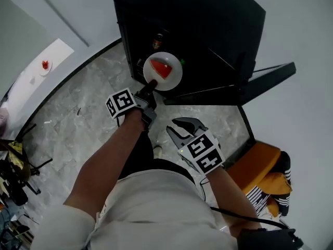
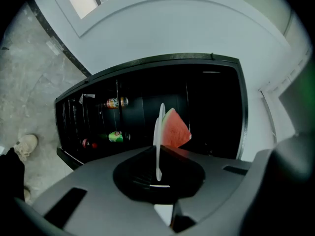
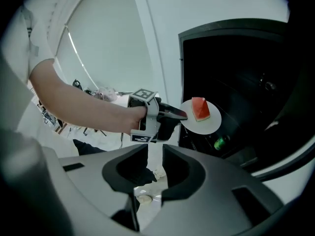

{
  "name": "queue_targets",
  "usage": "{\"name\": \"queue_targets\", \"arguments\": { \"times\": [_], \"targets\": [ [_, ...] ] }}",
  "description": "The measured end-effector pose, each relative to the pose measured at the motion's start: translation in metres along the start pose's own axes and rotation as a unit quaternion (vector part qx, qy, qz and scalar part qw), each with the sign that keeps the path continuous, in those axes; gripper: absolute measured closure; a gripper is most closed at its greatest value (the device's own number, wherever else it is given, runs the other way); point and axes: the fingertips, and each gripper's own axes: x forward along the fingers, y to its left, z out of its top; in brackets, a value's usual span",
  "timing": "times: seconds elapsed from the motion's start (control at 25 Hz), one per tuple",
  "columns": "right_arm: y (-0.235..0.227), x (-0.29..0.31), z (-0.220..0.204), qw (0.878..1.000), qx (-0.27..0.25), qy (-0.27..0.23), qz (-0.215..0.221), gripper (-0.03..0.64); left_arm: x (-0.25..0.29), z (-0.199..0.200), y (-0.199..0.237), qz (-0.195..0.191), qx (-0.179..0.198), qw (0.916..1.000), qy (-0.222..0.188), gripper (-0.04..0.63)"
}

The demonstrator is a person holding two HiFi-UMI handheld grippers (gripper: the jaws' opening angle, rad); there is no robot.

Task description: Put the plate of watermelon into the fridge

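Observation:
A white plate point(image 1: 175, 77) carrying a red watermelon wedge point(image 1: 160, 67) hangs in front of the open black fridge point(image 1: 208, 30). My left gripper point(image 1: 151, 83) is shut on the plate's near rim. In the left gripper view the plate point(image 2: 158, 136) stands edge-on between the jaws, with the wedge point(image 2: 173, 129) on its right face. My right gripper point(image 1: 182, 129) hangs lower, near my body, open and holding nothing. The right gripper view looks past its own jaws point(image 3: 155, 166) to the left gripper point(image 3: 179, 114) holding the plate point(image 3: 209, 124) at the fridge opening.
The fridge door point(image 1: 265, 79) swings out to the right. Bottles point(image 2: 114, 103) point(image 2: 114, 137) lie on shelves in the fridge's left part. An orange seat point(image 1: 257, 163) stands at the right. A white table point(image 1: 44, 66) with a red item is at far left.

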Motion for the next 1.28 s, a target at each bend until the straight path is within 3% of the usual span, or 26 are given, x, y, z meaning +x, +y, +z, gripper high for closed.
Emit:
{"name": "queue_targets", "arguments": {
  "times": [0.24, 0.6, 1.12, 1.28],
  "targets": [
    [-0.025, 0.018, 0.028, 1.0, 0.016, 0.007, -0.001, 0.514, 0.059, 0.034, 0.023, 0.017, -0.013, 0.9998, 0.002, 0.574],
    [-0.041, 0.026, 0.018, 0.999, 0.034, 0.034, -0.007, 0.514, 0.117, 0.054, 0.044, 0.033, -0.009, 0.9993, 0.013, 0.572],
    [-0.038, 0.025, 0.006, 0.998, 0.044, 0.044, -0.001, 0.514, 0.139, 0.061, 0.06, 0.06, 0.011, 0.9979, 0.023, 0.571],
    [-0.04, 0.025, 0.004, 0.998, 0.044, 0.038, -0.004, 0.514, 0.139, 0.061, 0.062, 0.09, 0.025, 0.9953, 0.026, 0.571]
  ]
}}
